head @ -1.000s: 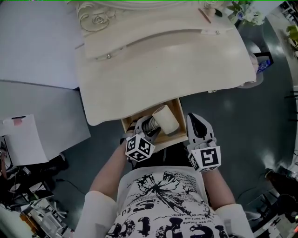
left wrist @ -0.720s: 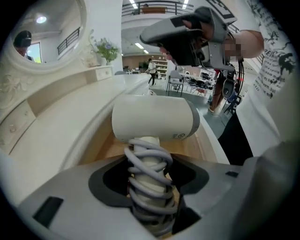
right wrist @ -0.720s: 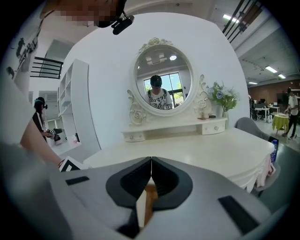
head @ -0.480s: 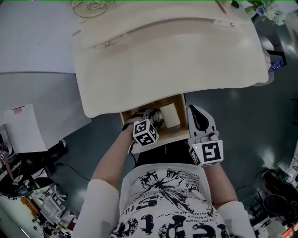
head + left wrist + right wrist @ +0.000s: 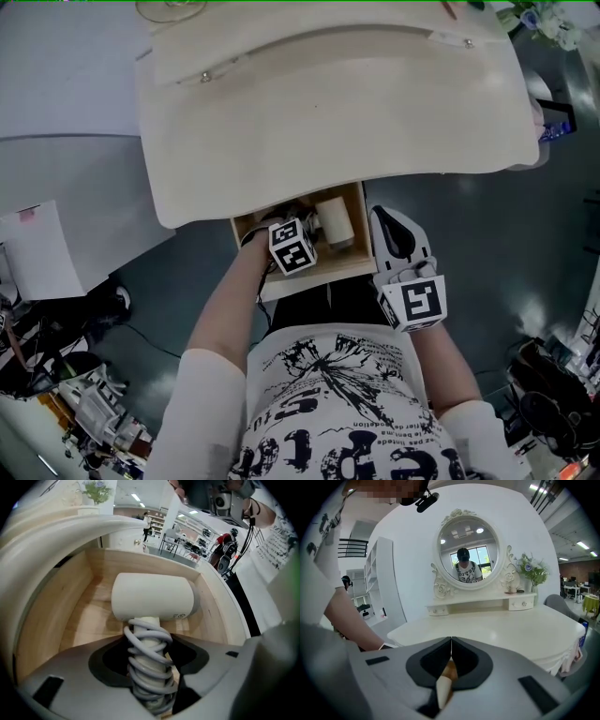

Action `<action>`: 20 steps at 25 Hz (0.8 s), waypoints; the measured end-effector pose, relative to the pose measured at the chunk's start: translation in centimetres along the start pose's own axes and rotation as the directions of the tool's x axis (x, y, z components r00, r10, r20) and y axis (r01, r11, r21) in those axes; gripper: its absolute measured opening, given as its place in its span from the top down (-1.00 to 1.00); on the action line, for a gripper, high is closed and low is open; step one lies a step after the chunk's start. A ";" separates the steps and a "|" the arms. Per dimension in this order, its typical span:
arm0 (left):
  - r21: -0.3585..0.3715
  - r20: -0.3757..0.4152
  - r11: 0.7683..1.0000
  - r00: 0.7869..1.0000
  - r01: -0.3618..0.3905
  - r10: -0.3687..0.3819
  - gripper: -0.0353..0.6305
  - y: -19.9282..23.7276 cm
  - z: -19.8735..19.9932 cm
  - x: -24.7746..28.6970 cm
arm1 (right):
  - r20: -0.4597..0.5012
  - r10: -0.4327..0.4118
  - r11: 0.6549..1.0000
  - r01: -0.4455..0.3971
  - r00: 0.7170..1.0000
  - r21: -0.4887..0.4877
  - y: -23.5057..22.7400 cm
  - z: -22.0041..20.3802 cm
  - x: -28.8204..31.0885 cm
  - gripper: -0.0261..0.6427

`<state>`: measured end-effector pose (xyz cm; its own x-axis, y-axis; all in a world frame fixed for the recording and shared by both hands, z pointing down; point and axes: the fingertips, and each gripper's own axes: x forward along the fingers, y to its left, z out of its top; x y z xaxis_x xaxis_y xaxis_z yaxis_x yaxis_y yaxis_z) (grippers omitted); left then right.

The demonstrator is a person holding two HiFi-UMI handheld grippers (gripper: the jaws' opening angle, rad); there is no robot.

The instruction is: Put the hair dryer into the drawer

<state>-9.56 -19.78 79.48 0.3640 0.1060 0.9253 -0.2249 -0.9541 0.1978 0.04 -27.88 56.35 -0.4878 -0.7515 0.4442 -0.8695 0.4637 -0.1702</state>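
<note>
1. Head view: the table (image 5: pixel 328 112) fills the frame from 9 through 12 to 3 o'clock. The drawer (image 5: pixel 314 278) stands pulled out under its 6 o'clock edge, just above my shirt.
2. The dryer (image 5: pixel 335 220) is inside the drawer, in the half toward 3 o'clock, with its pale barrel close to the drawer's right wall.
3. My left gripper (image 5: pixel 298 225) reaches down into the drawer. Its marker cube sits at about 8 o'clock of the barrel.
4. Left gripper view: the drawer (image 5: pixel 70 602) walls me in with pale wood at 9, 12 and 3 o'clock. The dryer (image 5: pixel 152 597) lies with its barrel crosswise at 12 o'clock of my jaws and its handle running toward 6.
5. The cord (image 5: pixel 147 667) is coiled round the handle in grey loops.
6. My left gripper (image 5: pixel 149 644) is clenched on that cord-wound handle, one jaw at 9 o'clock and one at 3, with the pads against the coils.
7. I cannot tell whether the barrel sits on the drawer floor or hangs just over it.
8. My right gripper (image 5: pixel 382 217) is outside the drawer, just beside its right wall at 3 o'clock, tips pointing toward the table edge.
9. Right gripper view: my right gripper (image 5: pixel 451 641) is clenched on nothing, its jaw tips meeting in a thin line.
10. Beyond it is the table (image 5: pixel 501 625), with a round mirror (image 5: pixel 467 557) at 12 o'clock and flowers (image 5: pixel 533 571) at 2 o'clock.
</note>
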 end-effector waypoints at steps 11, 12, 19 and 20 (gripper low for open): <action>-0.040 -0.061 0.998 0.997 -0.042 0.040 0.11 -1.1 -0.2 0.1 | -0.043 0.015 1.000 -0.015 0.999 0.002 0.9 -0.7 -2.3 0.87; -0.057 -0.067 0.998 0.997 -0.039 0.035 0.10 -1.2 -0.3 0.1 | -0.044 0.013 1.000 -0.013 0.999 0.000 0.9 -0.8 -2.4 0.87; -0.079 -0.074 0.994 0.994 -0.081 0.075 -0.09 -1.9 -0.4 -1.1 | -0.029 0.018 1.000 -0.019 0.999 -0.025 1.7 0.0 -3.8 0.87; -0.094 -0.050 0.991 0.994 -0.097 0.093 -0.09 -1.7 0.0 -1.7 | -0.024 0.019 0.999 -0.020 1.000 -0.026 1.7 0.2 -4.0 0.87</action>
<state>-9.75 -18.33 77.53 0.2957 0.0310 0.9548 -0.3428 -0.9295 0.1364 0.45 -24.17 54.09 -0.5020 -0.7309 0.4623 -0.8575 0.4904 -0.1557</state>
